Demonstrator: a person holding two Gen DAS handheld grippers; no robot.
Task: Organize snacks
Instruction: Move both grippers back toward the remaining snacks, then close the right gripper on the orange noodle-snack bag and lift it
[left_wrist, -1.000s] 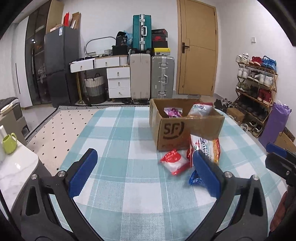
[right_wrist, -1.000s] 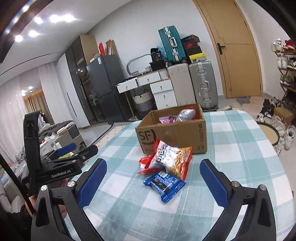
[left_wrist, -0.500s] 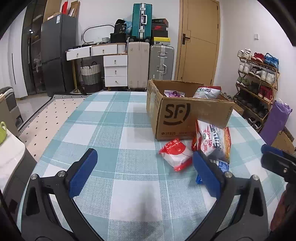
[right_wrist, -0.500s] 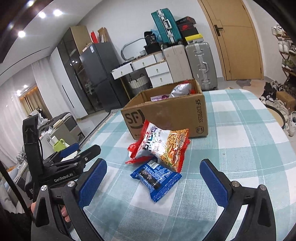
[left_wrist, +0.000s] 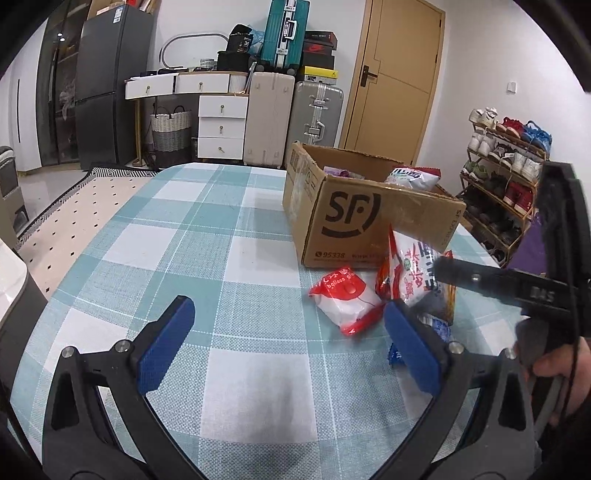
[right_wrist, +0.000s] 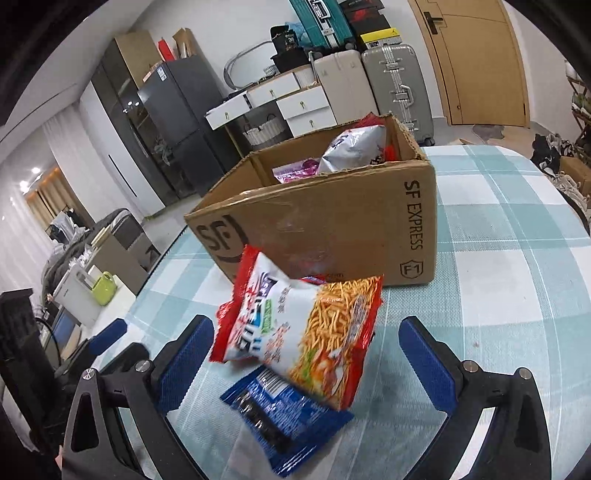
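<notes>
Right gripper (right_wrist: 306, 354) now closer over noodle bag (right_wrist: 306, 332)

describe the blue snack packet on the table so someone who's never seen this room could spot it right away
Find the brown SF cardboard box on the checked tablecloth. In front of it lies a red-and-white noodle-snack bag; the blue packet lies partly under that bag's near edge. It is the only blue wrapper there.

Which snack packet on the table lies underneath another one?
The blue packet: the red-and-white noodle snack bag overlaps its top edge. The red-and-white balloon packet lies uncovered.
</notes>
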